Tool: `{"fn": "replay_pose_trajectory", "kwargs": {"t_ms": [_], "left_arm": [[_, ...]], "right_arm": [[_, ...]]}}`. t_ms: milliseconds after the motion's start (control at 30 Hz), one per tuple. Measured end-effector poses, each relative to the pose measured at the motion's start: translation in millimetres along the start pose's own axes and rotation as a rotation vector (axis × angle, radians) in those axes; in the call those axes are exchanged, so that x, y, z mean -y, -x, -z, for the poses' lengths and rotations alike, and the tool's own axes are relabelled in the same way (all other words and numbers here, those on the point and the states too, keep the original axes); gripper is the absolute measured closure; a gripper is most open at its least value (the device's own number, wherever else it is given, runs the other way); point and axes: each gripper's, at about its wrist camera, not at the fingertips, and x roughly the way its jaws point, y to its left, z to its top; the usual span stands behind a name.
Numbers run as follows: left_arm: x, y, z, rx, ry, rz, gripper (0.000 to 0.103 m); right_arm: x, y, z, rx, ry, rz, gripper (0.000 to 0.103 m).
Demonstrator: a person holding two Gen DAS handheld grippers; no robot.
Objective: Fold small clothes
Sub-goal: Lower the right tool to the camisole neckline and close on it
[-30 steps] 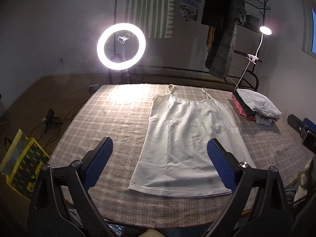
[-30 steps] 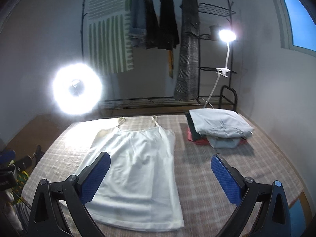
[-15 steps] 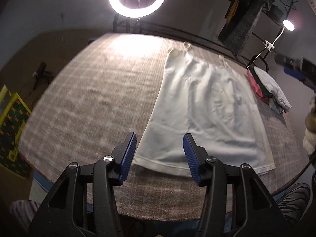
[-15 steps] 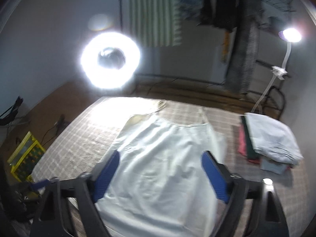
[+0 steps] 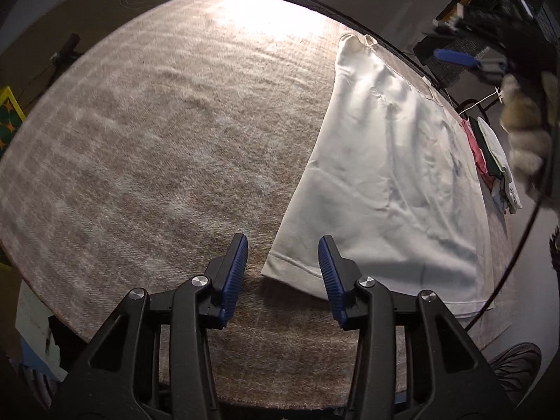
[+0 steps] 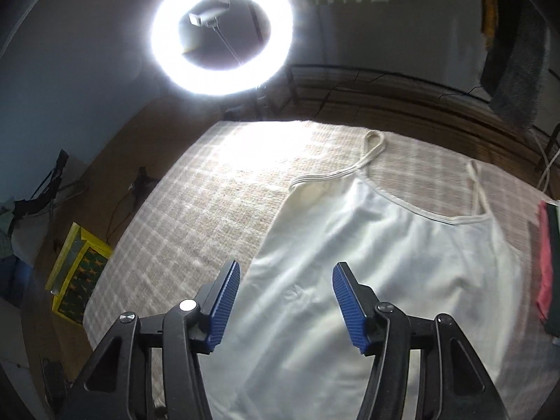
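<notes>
1. Beige checked woven cloth (image 5: 147, 133) covers the table I work at, lit from the far side by a bright white ring light (image 6: 222, 29).
2. My white spaghetti-strap camisole (image 5: 381, 182) lies flat on it, straps toward the far edge and hem toward me, with a stack of folded clothes (image 5: 497, 168) at the right.
3. My left gripper (image 5: 282, 273) is parted to a medium gap and holds nothing; the near-left hem corner sits just between and ahead of its blue ribbed pads (image 5: 235, 276).
4. My right gripper (image 6: 286, 301) hovers over the camisole's left side, jaws likewise apart and empty.
5. Risk as I judge it: closing on the corner could pinch the checked cloth as well and drag it along.
6. Thin fabric may also slip from a shallow bite, or only the top layer may lift, leaving the fold crooked.
7. Uneven lifting by my two grippers would skew the left edge.
</notes>
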Motion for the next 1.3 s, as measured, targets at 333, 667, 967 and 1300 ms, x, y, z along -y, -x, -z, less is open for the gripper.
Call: {"fn": "replay_pose_trajectory", "kwargs": {"t_ms": [333,667,967,1300], "left_arm": [[-5,-8,-3,0.003,0.042,0.085,0.100],[-1,2,-4,0.027,0.043,0.153,0.102],[9,13,-2,0.066,-0.008,0.136,0.102],[36,22,4,0.098,-0.096,0.143,0.102]], "right_arm": [[-8,-110,-56,-0.144,-0.068,0.033,0.058],[-8,-167,-81,-0.219,-0.019,0.163,0.062],[-9,-189,-84,-0.266,0.051,0.250,0.076],[21,-164,-87,-0.188,-0.059,0.118,0.101]]}}
